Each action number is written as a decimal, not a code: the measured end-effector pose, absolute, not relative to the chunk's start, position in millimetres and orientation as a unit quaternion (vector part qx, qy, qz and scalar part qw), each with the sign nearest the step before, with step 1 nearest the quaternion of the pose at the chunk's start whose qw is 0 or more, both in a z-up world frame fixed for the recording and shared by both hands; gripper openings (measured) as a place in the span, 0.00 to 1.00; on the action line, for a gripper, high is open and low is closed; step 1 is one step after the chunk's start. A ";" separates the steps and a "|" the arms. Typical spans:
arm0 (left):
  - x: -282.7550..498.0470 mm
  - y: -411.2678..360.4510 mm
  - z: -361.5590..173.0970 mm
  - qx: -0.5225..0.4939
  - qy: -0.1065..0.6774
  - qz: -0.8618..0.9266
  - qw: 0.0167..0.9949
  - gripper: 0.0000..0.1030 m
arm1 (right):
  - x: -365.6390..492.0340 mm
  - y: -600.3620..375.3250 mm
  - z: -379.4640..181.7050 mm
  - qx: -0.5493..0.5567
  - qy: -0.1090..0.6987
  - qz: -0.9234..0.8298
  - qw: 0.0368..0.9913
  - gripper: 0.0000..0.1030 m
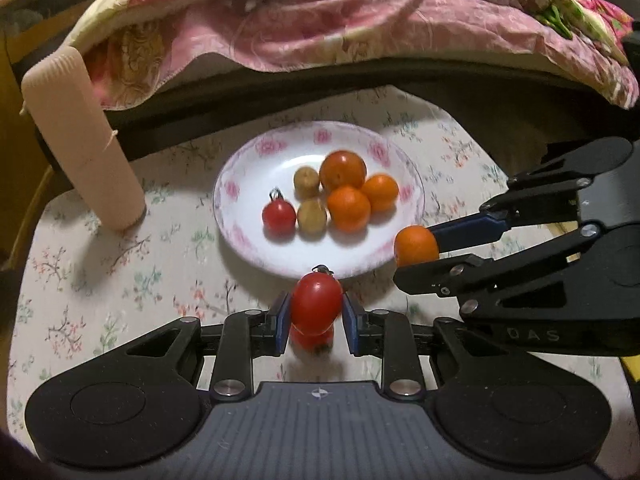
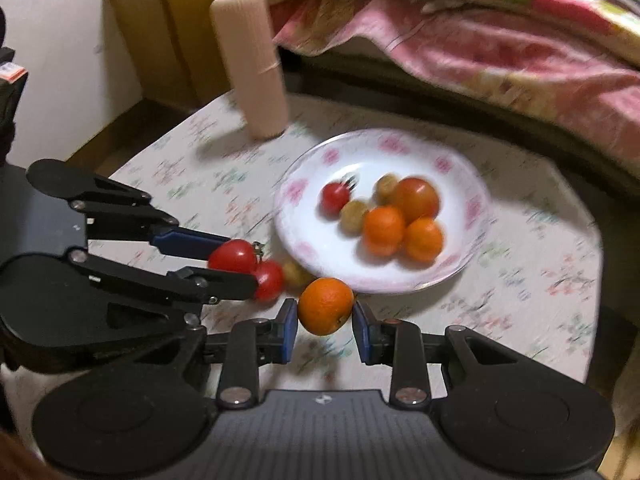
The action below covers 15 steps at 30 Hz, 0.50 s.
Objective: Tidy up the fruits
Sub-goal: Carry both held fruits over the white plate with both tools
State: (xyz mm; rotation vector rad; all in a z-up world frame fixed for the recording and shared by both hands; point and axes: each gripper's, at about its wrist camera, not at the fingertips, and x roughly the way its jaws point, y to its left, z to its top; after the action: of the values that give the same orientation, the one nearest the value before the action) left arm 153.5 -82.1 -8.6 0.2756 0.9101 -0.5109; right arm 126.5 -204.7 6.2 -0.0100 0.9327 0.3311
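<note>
the left tongs (image 1: 316, 312) pinch a red tomato (image 1: 317, 303) between their blue pads, holding it just above the near edge of the plate (image 1: 248, 236). a second red tomato (image 1: 311, 339) lies on the worktop (image 1: 100, 280) right under it, partly hidden by the held one. in the right wrist view that second tomato (image 2: 269, 280) shows beside a small yellowish fruit (image 2: 297, 274) lying just off the plate's rim.

the right tongs (image 2: 325, 316) pinch an orange (image 2: 326, 311), also close to the plate's near rim and clear of the floral cloth that covers the worktop. in the left wrist view this orange (image 1: 416, 245) sits between the 2 fingers coming in from the right.

on the white, pink-flowered plate lie 6 fruits: 1 small red tomato with a stem (image 1: 279, 218), 2 small yellowish fruits (image 1: 312, 216), 2 oranges (image 1: 349, 208) and 1 larger orange-red tomato (image 1: 343, 170), all bunched near the middle and touching one another.

a tall ribbed beige cylinder (image 1: 80, 136) stands on the worktop to the left of the plate, well apart from it. behind the worktop hangs a pink floral quilt (image 1: 360, 32).
</note>
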 end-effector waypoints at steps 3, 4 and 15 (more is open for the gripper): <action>163.1 -85.3 -8.9 0.127 0.429 -0.240 0.862 0.32 | 134.1 -210.8 7.9 0.006 0.444 0.145 0.884 0.30; 165.6 -85.2 -9.1 0.127 0.429 -0.238 0.862 0.32 | 137.1 -212.4 7.6 0.009 0.443 0.141 0.885 0.30; 191.8 -88.1 -24.0 0.127 0.427 -0.218 0.868 0.32 | 168.8 -216.6 -7.6 0.034 0.451 0.113 0.885 0.30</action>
State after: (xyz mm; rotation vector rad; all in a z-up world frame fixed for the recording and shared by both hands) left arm 191.8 -88.1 -24.0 0.2652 0.8944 -0.4563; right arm 168.8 -216.6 -7.6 0.0714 0.9392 0.2343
